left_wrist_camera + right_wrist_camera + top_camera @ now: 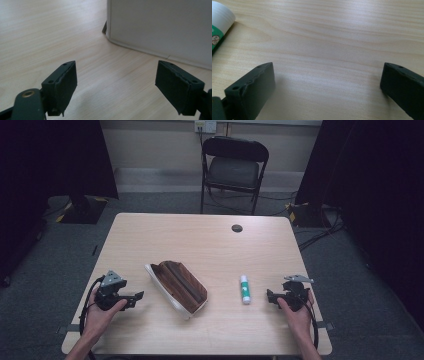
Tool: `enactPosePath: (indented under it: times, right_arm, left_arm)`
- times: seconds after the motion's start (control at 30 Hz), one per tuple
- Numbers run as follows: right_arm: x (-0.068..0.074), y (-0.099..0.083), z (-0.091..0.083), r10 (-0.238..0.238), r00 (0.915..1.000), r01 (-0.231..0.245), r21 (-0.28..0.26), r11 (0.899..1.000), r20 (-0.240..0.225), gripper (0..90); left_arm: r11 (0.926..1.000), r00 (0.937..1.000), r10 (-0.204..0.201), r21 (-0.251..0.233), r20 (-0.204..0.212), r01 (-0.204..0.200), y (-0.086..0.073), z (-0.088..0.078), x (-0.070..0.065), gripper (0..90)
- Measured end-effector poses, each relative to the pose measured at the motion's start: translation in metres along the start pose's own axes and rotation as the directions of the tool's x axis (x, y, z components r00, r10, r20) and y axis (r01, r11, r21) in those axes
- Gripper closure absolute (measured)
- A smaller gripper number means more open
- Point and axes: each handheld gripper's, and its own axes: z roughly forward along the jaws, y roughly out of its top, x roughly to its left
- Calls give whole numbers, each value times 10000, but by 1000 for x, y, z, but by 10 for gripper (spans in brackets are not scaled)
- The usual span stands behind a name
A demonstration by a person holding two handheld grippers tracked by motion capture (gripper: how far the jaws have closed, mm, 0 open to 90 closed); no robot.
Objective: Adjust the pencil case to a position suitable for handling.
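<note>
A brown pouch with a white underside lies open in the middle of the wooden table. A white and green glue stick lies to its right. My left gripper rests on the table left of the pouch, jaws open and empty, pointing at the pouch's white side. My right gripper rests right of the glue stick, open and empty. In the right gripper view the glue stick's white cap sits at the upper left, beyond the left jaw.
A black folding chair stands behind the table. A dark round grommet is set in the tabletop near the far edge. Cables lie on the floor at the right. Dark curtains hang on both sides.
</note>
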Motion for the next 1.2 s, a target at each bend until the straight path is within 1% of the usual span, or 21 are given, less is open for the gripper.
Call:
enactPosePath:
  times: [0.07, 0.13, 0.2, 0.27, 0.37, 0.4, 0.47, 0.53, 0.57, 0.6, 0.63, 0.7, 0.77, 0.87, 0.9, 1.03, 1.07, 1.1, 1.13, 1.17, 1.2]
  right_arm:
    - [0, 0, 0, -6, 10000, 6, -6, 10000, -19, 0]
    - [0, 0, 0, -7, 10000, 7, -4, 10000, -16, 0]
    - [0, 0, 0, -22, 10000, 22, -8, 10000, -21, 0]
    - [0, 0, 0, -35, 10000, 35, -11, 10000, -25, 0]
    - [0, 0, 0, -50, 10000, 50, -7, 10000, -48, 0]
    - [0, 0, 0, -52, 10000, 52, -7, 10000, -48, 0]
    - [0, 0, 0, -53, 10000, 53, -9, 10000, -45, 0]
    - [0, 0, 0, -52, 10000, 52, -8, 10000, -45, 0]
    - [0, 0, 0, -52, 10000, 52, -7, 10000, -46, 0]
    - [0, 0, 0, -53, 10000, 53, -7, 10000, -46, 0]
    - [0, 0, 0, -57, 10000, 57, -9, 10000, -46, 0]
    - [0, 0, 0, -54, 10000, 54, -10, 10000, -47, 0]
    - [0, 0, 1, -53, 10000, 53, -17, 10000, -36, 0]
    - [0, 0, 0, -60, 10000, 60, -10, 10000, -46, 0]
    - [0, 0, 0, -59, 10000, 59, -10, 10000, -47, 0]
    - [0, 1, 1, -71, 10000, 71, -10, 10000, -58, 0]
    - [0, 1, 1, -88, 9999, 88, -14, 10000, -67, 0]
    - [-1, 1, 1, -94, 9999, 94, -5, 10000, -82, 0]
    - [0, 1, 1, -83, 9999, 83, -9, 10000, -73, 0]
    - [0, 1, 1, -93, 9999, 93, -12, 10000, -73, 0]
    - [0, 1, 1, -90, 9999, 90, -13, 10000, -67, 0]
  left_arm:
    - [9997, 9997, -26, -255, 245, 33, 1, -4, -1, 164]
    - [9994, 9992, -102, -316, 391, 114, 2, -5, -2, 161]
    - [9992, 9998, -49, -392, 210, 57, 4, -7, -3, 161]
    - [9984, 9998, -141, -553, 106, 146, 6, -11, -4, 165]
    - [9945, 9998, -185, -1033, -24, 182, 11, -19, -8, 162]
    - [9927, 9997, -264, -1180, -5, 262, 16, -22, -10, 164]
    - [9910, 9996, -213, -1319, 168, 233, 21, -26, -13, 167]
    - [9885, 9988, -252, -1477, 425, 312, 26, -28, -16, 165]
    - [9879, 9976, -290, -1503, 629, 382, 29, -28, -18, 166]
    - [9887, 9975, -191, -1472, 679, 290, 32, -28, -20, 170]
    - [9895, 9979, -111, -1428, 631, 201, 35, -28, -22, 177]
    - [9895, 9979, -83, -1432, 635, 174, 41, -27, -25, 180]
    - [9883, 9965, -144, -1499, 829, 267, 46, -26, -28, 180]
    - [9880, 9955, 147, -1545, 937, 0, 56, -23, -32, 170]
    - [9889, 9959, 184, -1483, 886, -51, 59, -22, -32, 170]
    - [9873, 9947, -24, -1575, 1026, 186, 69, -15, -34, 169]
    - [9888, 9950, -3, -1484, 1003, 153, 70, -12, -34, 176]
    - [9890, 9960, 34, -1477, 890, 99, 70, -10, -34, 195]
    - [9879, 9977, 83, -1550, 670, 22, 70, -7, -34, 223]
    - [9880, 9985, -22, -1541, 552, 107, 69, -4, -33, 233]
    - [9882, 9976, -229, -1499, 657, 325, 68, -1, -32, 233]
